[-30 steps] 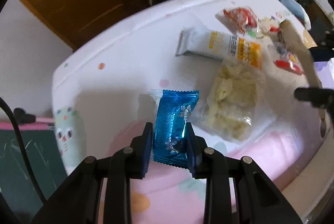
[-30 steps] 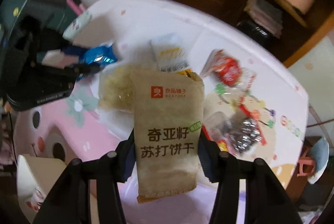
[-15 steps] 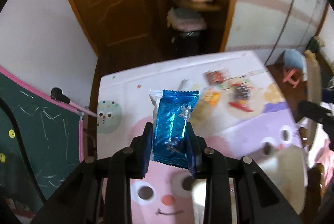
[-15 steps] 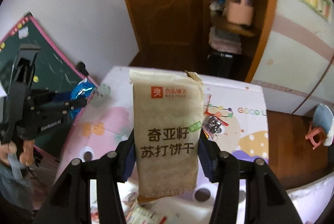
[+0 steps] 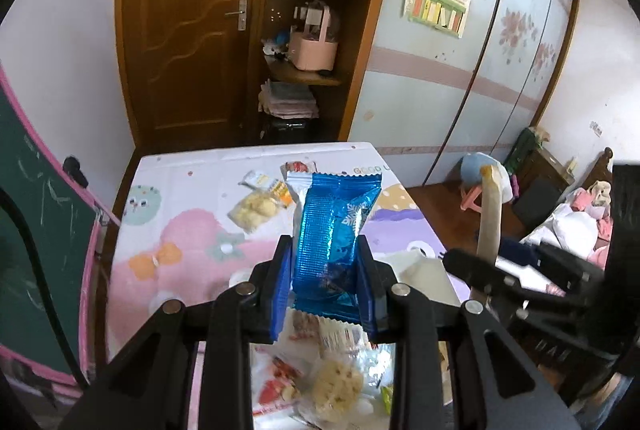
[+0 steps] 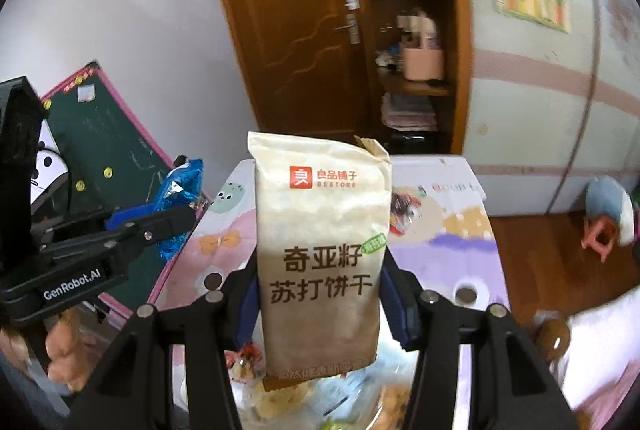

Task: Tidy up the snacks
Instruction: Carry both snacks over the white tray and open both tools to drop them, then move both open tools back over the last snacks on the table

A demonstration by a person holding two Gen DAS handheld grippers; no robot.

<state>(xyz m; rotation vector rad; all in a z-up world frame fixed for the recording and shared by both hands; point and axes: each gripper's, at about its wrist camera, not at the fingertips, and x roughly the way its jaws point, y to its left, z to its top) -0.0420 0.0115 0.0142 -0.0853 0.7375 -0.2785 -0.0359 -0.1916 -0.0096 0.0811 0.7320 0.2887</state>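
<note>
My left gripper (image 5: pixel 323 278) is shut on a shiny blue snack packet (image 5: pixel 334 242) and holds it upright above the near end of the table. My right gripper (image 6: pixel 318 294) is shut on a tan cracker bag (image 6: pixel 320 250) with Chinese print, also upright. The cracker bag shows edge-on in the left wrist view (image 5: pixel 491 213); the blue packet shows in the right wrist view (image 6: pixel 178 197). Below both grippers lies a pile of several snack packets (image 5: pixel 320 382). More snacks (image 5: pixel 260 205) lie far back on the table.
The table (image 5: pixel 168 230) has a pink, white and purple cartoon cover. A green chalkboard (image 5: pixel 36 230) stands at its left. A wooden door and shelves (image 5: pixel 304 29) are behind. A pink stool (image 6: pixel 600 234) and a bed (image 5: pixel 576 226) are at the right.
Both grippers have pulled back toward the table's near end with their packets still held. The far snacks look smaller and a pile of snacks now shows beneath the fingers.
</note>
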